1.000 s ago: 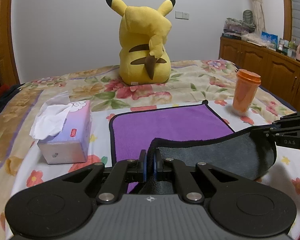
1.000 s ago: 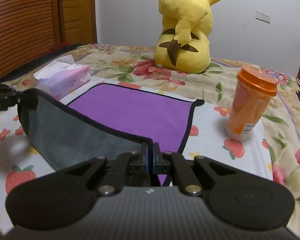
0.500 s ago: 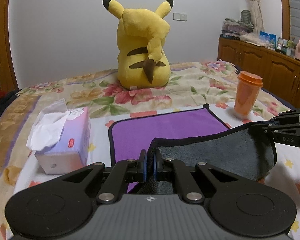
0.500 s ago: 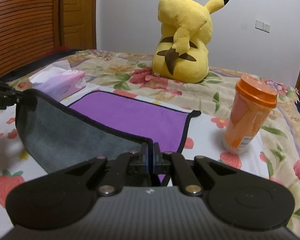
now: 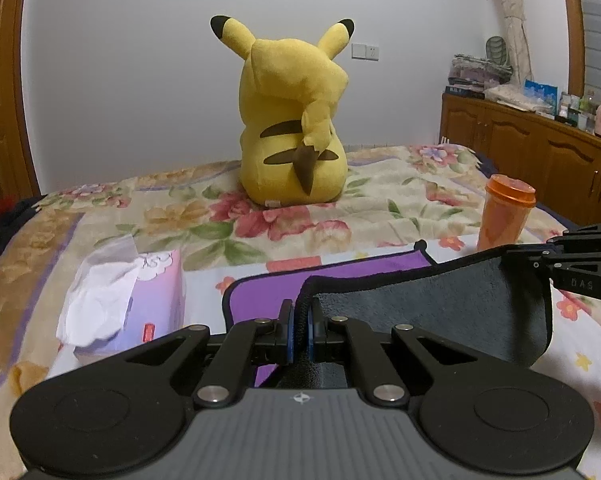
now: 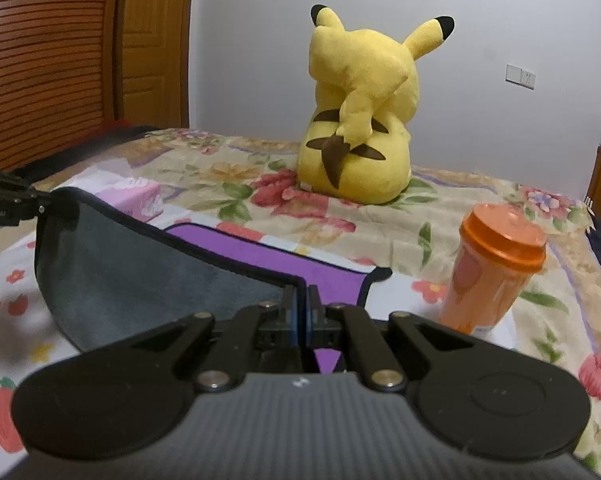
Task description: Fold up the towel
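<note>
While both near corners are pinched, the fold is judged mid-carry.

Towel: towel (image 5: pixel 440 304), purple face, grey back, black hem; near half lifted and sagging between the two tools, far half flat on the bed (image 5: pixel 340 204).
Left gripper: left gripper (image 5: pixel 299 334) clamped together on the near-left corner, hem running up between the pads.
Right gripper: right gripper (image 6: pixel 300 318) likewise closed on the near-right corner; seen side-on at the right margin of the left view.
Reason for hold: a grip at each corner keeps the hem taut, so the near edge can travel level toward the far edge; grey back facing the cameras suits a fold away from the person.
Far edge: visible hem (image 6: pixel 374 274) lies flat, one corner curled slightly.
Left margin: tissue box (image 5: pixel 140 300) just beside the towel's left side; little slack there.
Right margin: orange cup (image 6: pixel 496 276) near the far-right corner, apart from the cloth; judged a tip-over risk if the right tool swings wide.
Beyond: plush (image 5: pixel 292 120) well past the far edge, leaving open sheet for the landing.
</note>
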The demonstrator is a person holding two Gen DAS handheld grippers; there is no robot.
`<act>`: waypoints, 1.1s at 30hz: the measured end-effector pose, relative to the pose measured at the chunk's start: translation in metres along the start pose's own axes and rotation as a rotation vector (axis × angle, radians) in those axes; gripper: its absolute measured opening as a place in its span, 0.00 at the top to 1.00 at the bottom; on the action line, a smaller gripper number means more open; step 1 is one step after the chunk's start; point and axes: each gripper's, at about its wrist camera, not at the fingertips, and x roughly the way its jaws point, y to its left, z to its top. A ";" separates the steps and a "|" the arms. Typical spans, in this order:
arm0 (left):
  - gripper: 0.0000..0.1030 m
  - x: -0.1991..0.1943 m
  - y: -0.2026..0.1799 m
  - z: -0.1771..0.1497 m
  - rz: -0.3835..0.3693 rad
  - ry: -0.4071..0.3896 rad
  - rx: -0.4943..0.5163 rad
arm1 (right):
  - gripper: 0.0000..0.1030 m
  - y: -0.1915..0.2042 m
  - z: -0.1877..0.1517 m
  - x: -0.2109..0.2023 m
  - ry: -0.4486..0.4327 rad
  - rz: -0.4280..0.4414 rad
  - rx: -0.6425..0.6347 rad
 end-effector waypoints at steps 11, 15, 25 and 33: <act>0.91 0.033 0.005 0.015 0.020 -0.005 0.015 | 0.96 -0.004 0.012 0.016 -0.023 -0.016 -0.046; 0.91 0.043 0.009 0.019 0.029 0.001 0.022 | 0.96 -0.007 0.016 0.021 -0.038 -0.027 -0.061; 0.91 0.069 0.018 0.035 0.056 -0.003 0.020 | 0.96 -0.014 0.027 0.047 -0.052 -0.056 -0.094; 0.91 0.103 0.023 0.036 0.074 0.036 0.017 | 0.96 -0.020 0.026 0.076 -0.043 -0.069 -0.074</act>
